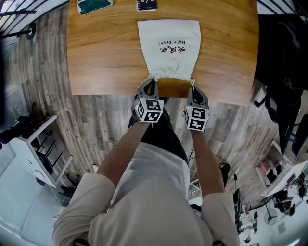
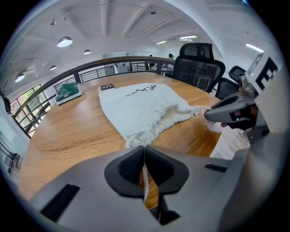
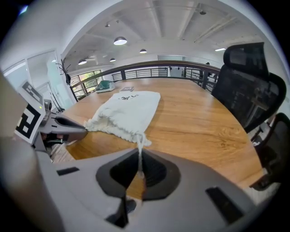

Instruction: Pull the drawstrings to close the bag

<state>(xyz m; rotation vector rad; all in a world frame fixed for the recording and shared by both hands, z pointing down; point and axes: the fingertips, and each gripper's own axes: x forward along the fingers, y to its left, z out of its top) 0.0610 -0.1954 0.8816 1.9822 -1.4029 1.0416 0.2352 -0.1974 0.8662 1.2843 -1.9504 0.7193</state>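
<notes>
White cloth bag (image 1: pixel 168 48) flat on wooden table (image 1: pixel 106 53), gathered mouth toward 6 o'clock. Left drawstring (image 2: pixel 144 181) pinched in closed left gripper (image 1: pixel 148 85) at 7 o'clock; right drawstring (image 3: pixel 139 152) pinched in right gripper (image 1: pixel 194 90) at 5. Cord ends hidden behind pads. Green item (image 1: pixel 94 6) at 11 o'clock cut off.

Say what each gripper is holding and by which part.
The left gripper pinches the left drawstring close to the gathered mouth of the white bag; the right gripper pinches the right drawstring the same way.
</notes>
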